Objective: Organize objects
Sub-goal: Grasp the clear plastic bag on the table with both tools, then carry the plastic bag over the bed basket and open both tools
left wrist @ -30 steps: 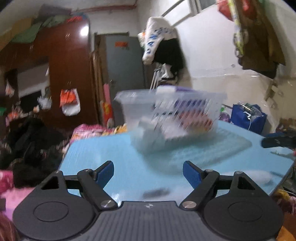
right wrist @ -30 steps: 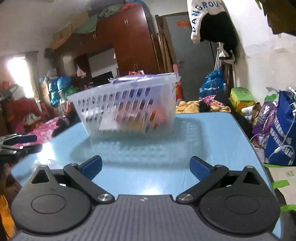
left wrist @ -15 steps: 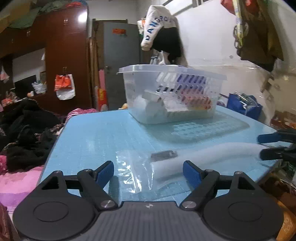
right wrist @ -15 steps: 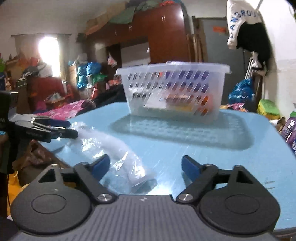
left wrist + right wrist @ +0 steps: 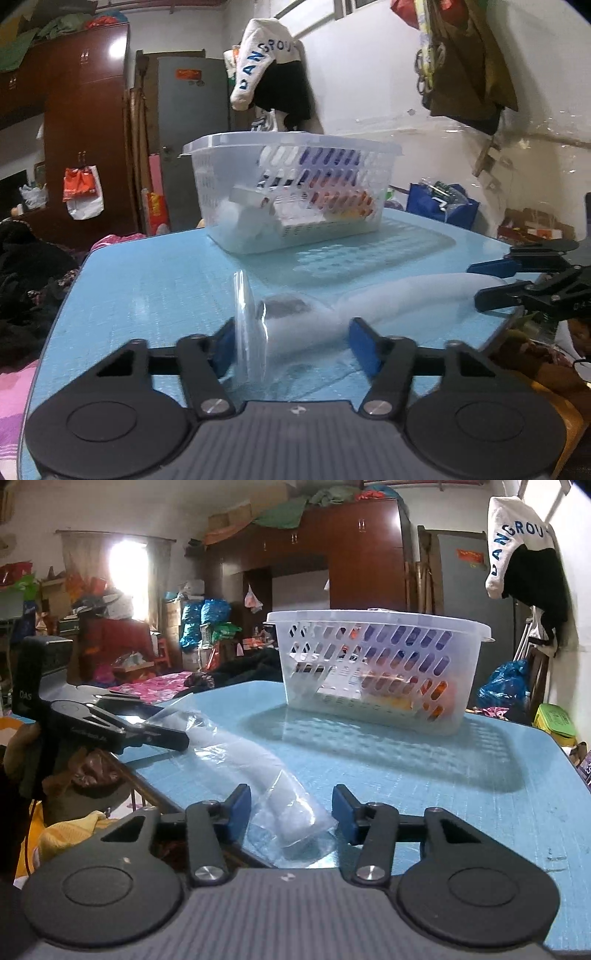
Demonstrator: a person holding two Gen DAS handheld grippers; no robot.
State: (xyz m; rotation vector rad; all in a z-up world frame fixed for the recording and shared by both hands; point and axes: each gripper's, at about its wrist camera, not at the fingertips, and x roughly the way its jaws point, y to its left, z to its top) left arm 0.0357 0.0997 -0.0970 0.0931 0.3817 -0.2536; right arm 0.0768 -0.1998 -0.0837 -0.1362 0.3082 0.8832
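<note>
A: Two grippers, one bag. The left gripper (image 5: 291,345) and the right gripper (image 5: 291,814) each stand at an end of a long clear plastic bag (image 5: 258,771) with a pale, curved tube-like thing inside, lying on the blue table (image 5: 461,801) near its front edge.

B: Are they holding it?

A: Not clamped. Both sets of jaws stand apart, each straddling one end of the bag with a gap showing at the blue pads (image 5: 364,347).

B: How will it handle?

A: Light and limp, I judge. The film is slick and crinkly, and one flap stands up at the left gripper's 11 o'clock. A pinch on loose film alone may slide or let the contents sag. Better to close on the padded body, where the white tube fills the bag, at both ends together.

B: What's the dark patch inside?

A: A small dark piece (image 5: 284,306) near the left end; I can't tell what it is.

B: And where might it go?

A: Probably the white slotted basket (image 5: 373,675) at 12 o'clock in both views, well apart from the bag, already holding boxes and packets. Its rim is tall, so the bag must clear it. The table edge lies close beside the bag, with clutter below.
</note>
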